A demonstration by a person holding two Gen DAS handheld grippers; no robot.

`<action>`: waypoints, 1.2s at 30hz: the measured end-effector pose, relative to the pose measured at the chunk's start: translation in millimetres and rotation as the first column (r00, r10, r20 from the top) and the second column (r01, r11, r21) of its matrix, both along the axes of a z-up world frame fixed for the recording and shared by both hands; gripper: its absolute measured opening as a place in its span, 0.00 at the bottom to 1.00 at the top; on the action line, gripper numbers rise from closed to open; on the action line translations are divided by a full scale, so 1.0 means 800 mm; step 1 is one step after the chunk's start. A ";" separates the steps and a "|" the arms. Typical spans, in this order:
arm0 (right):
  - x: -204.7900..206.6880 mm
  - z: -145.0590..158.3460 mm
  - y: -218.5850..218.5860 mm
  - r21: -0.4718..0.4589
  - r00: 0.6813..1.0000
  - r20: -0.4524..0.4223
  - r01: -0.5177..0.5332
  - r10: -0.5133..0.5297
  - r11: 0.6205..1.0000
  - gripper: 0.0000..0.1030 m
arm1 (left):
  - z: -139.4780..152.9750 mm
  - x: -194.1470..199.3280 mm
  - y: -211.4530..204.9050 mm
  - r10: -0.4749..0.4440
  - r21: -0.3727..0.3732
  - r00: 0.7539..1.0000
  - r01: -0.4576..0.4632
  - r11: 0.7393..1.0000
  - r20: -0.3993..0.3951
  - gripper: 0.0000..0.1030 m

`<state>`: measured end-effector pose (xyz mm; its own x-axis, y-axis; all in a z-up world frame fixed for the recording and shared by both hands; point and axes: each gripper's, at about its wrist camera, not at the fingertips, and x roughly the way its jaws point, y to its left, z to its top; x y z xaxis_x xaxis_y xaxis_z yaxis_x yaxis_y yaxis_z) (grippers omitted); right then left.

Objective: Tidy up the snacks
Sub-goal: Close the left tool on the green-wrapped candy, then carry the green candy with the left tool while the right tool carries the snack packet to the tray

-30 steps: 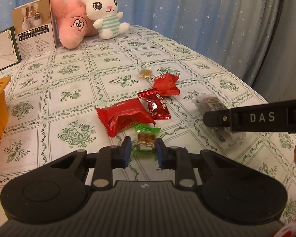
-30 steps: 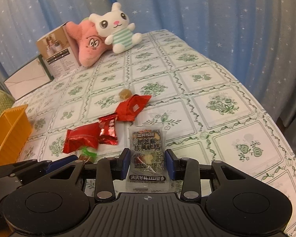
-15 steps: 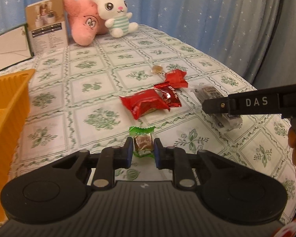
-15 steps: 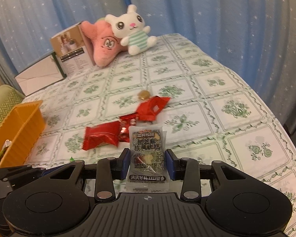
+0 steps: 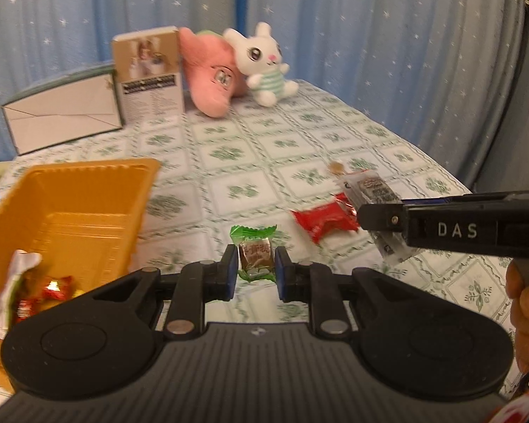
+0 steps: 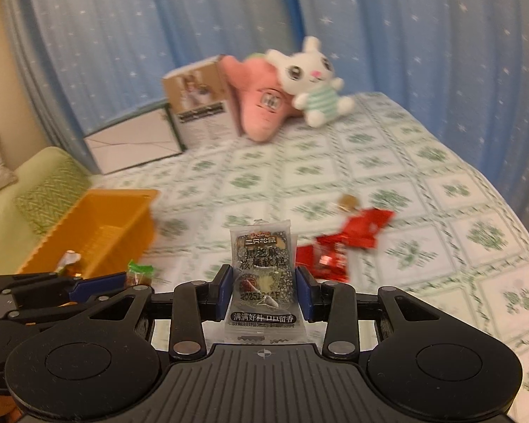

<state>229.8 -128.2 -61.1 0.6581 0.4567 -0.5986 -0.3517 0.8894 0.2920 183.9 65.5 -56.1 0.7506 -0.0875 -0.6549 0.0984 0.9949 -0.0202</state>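
Observation:
My left gripper (image 5: 254, 270) is shut on a green-wrapped candy (image 5: 253, 251), held above the table just right of the orange tray (image 5: 88, 190). My right gripper (image 6: 264, 290) is shut on a clear sesame-cake packet (image 6: 262, 268), also lifted; it shows in the left wrist view (image 5: 370, 190) too. The orange tray (image 6: 98, 225) holds a few wrapped snacks (image 5: 42, 292) at its near end. Red snack packets (image 5: 322, 224) (image 6: 356, 234) and a small brown candy (image 6: 347, 201) lie on the tablecloth to the right.
A pink plush (image 5: 211, 74), a white bunny plush (image 5: 264, 63), a printed box (image 5: 146, 74) and a white envelope box (image 5: 63, 120) stand at the table's far edge. A green sofa (image 6: 24, 197) is left of the table. Blue curtains hang behind.
Both grippers have lifted and swung left with their snacks. The orange tray has come much closer, and the red packets are now off to the right.

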 end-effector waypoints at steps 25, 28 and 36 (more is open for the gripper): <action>-0.032 0.031 0.199 -0.004 0.950 0.116 -0.292 0.290 0.956 0.37 | 0.033 -0.048 0.195 0.251 0.010 0.967 -0.252 0.968 0.051 0.19; -0.031 0.029 0.213 -0.011 0.943 0.114 -0.313 0.312 0.950 0.37 | 0.024 -0.051 0.209 0.264 0.007 0.964 -0.264 0.964 0.040 0.19; -0.024 0.024 0.238 -0.024 0.931 0.115 -0.346 0.347 0.938 0.37 | 0.010 -0.052 0.234 0.286 -0.004 0.958 -0.286 0.958 0.017 0.19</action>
<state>210.4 62.6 -41.5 0.5241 0.6667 -0.5299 -0.6694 0.7071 0.2277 142.5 252.9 -48.0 0.7558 0.1316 -0.6415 -0.1897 0.9816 -0.0222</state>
